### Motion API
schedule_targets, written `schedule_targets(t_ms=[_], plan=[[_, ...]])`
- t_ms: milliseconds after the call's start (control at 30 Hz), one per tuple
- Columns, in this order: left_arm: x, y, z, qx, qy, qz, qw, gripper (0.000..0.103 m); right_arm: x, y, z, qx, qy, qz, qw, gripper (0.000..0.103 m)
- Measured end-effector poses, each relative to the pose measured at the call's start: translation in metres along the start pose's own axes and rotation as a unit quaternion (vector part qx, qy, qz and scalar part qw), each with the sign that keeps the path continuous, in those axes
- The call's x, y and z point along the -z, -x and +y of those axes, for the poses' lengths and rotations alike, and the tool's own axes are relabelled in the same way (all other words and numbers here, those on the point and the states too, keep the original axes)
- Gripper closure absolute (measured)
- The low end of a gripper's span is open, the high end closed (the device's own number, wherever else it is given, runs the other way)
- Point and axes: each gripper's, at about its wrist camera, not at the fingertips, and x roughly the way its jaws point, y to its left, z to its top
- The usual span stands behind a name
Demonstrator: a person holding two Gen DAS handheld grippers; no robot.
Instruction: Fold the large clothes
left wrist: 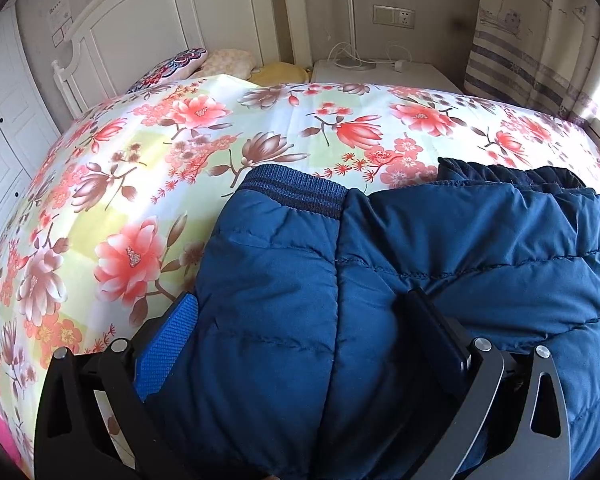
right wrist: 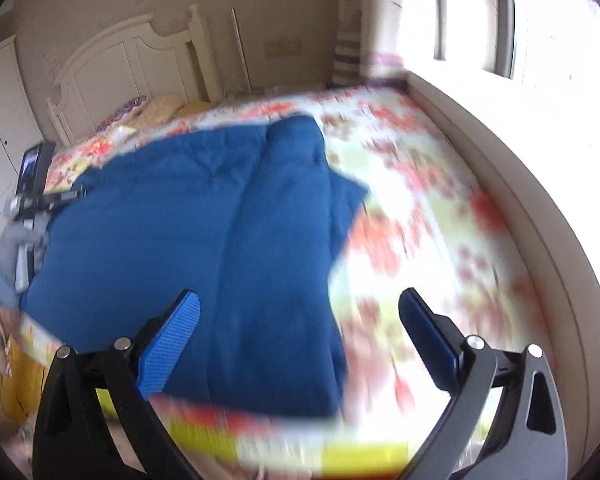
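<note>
**Puffer jacket mid-fold on the bed**

We see the blue quilted puffer jacket flat on the floral bedspread, its ribbed hem facing the headboard. Left gripper: jaws wide, straddling a padded bulge, probably bracing it for a fold. Right gripper: jaws wide, empty, above the jacket's edge; the view is blurred.

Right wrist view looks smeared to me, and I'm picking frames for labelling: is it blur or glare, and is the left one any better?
Right wrist view: motion blur smears the bedspread and jacket, though the right gripper stays sharp; the window is blown out white. Left wrist view: sharp and evenly lit, jacket stitching readable, fisheye bending only.
</note>
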Motion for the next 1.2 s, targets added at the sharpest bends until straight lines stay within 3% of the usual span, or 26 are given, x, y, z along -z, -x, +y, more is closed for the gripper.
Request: schedule_targets(t_ms=[133, 233, 400, 533, 600, 733, 767, 900, 1000, 1100, 1200], plan=[[-0.001, 0.001, -0.002, -0.009, -0.006, -0.005, 0.9999, 0.004, 0.06, 0.008, 0.0, -0.066, -0.03, 0.049, 0.996, 0.004], [-0.001, 0.002, -0.001, -0.008, -0.004, -0.006, 0.9999, 0.004, 0.075, 0.002, 0.004, -0.099, -0.059, 0.039, 0.993, 0.004], [0.0, 0.003, -0.004, -0.018, -0.007, -0.011, 0.9997, 0.004, 0.045, -0.025, 0.016, -0.141, -0.095, 0.021, 0.985, 0.003], [0.0, 0.004, -0.005, -0.026, -0.01, -0.015, 0.9995, 0.004, 0.003, -0.062, 0.03, -0.125, -0.144, 0.016, 0.982, 0.003], [0.001, 0.005, -0.005, -0.03, -0.01, -0.018, 0.9993, 0.004, -0.012, -0.075, 0.025, -0.112, -0.181, -0.007, 0.977, 0.004], [0.001, 0.007, -0.001, -0.039, 0.001, -0.022, 0.999, 0.004, -0.019, -0.075, 0.025, -0.111, -0.178, -0.074, 0.975, 0.056], [0.001, 0.01, -0.002, -0.041, 0.0, -0.028, 0.9988, 0.004, -0.018, -0.067, 0.026, -0.108, -0.161, -0.091, 0.977, 0.063], [0.002, 0.048, -0.018, -0.059, -0.024, -0.098, 0.9931, 0.004, -0.013, -0.047, 0.035, -0.087, -0.102, -0.128, 0.983, 0.068], [0.002, 0.09, -0.046, -0.006, -0.039, -0.134, 0.9902, 0.004, -0.009, -0.045, 0.036, -0.088, -0.102, -0.135, 0.982, 0.068], [-0.01, 0.086, -0.092, -0.025, -0.095, -0.112, 0.9888, 0.004, -0.008, -0.038, 0.036, -0.086, -0.101, -0.147, 0.98, 0.068], [-0.021, 0.04, -0.13, -0.058, -0.12, -0.066, 0.989, 0.004, -0.006, -0.025, 0.043, -0.083, -0.09, -0.161, 0.979, 0.069]])
